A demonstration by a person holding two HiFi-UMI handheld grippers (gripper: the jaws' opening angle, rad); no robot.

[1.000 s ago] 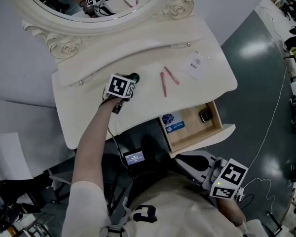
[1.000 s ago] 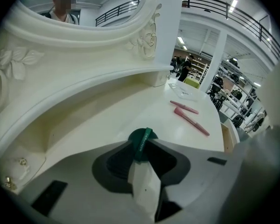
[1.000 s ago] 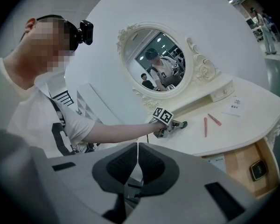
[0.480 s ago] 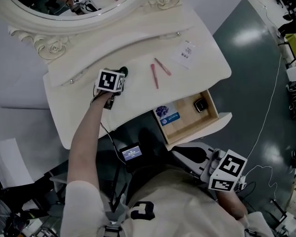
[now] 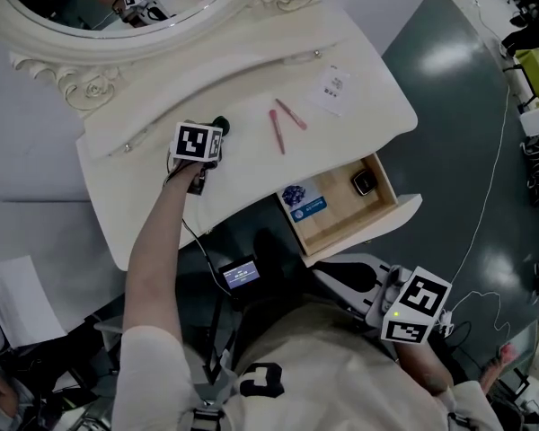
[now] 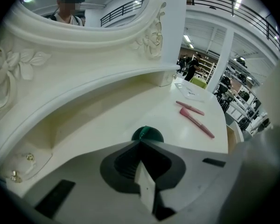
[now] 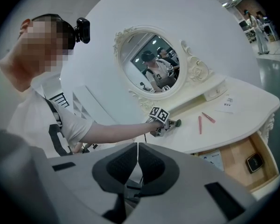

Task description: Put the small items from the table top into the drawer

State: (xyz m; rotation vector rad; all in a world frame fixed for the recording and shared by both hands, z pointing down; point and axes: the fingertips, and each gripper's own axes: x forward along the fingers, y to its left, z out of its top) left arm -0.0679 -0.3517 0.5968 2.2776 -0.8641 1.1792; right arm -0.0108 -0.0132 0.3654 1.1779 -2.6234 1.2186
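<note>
On the white dressing table [image 5: 251,182] my left gripper [image 5: 212,135] points down at a small dark green round item [image 5: 221,125]. In the left gripper view its jaws [image 6: 141,143] have just been closing and now meet on the near edge of the green item [image 6: 148,133]. Two pink sticks [image 5: 276,131] [image 5: 290,114] and a white card [image 5: 332,86] lie further right. The drawer [image 5: 340,215] stands open, holding a blue card [image 5: 302,201] and a dark square item [image 5: 363,183]. My right gripper [image 5: 364,290] hangs shut and empty below the drawer, near my body.
An oval mirror [image 5: 117,7] in a carved white frame rises at the table's back, with a raised shelf [image 5: 216,70] under it. A small lit screen [image 5: 241,275] sits below the table edge. Cables run over the grey floor [image 5: 485,151] at the right.
The whole scene has slid a little left and up in the head view. The left gripper stays at the green item. The right gripper keeps its place near my body.
</note>
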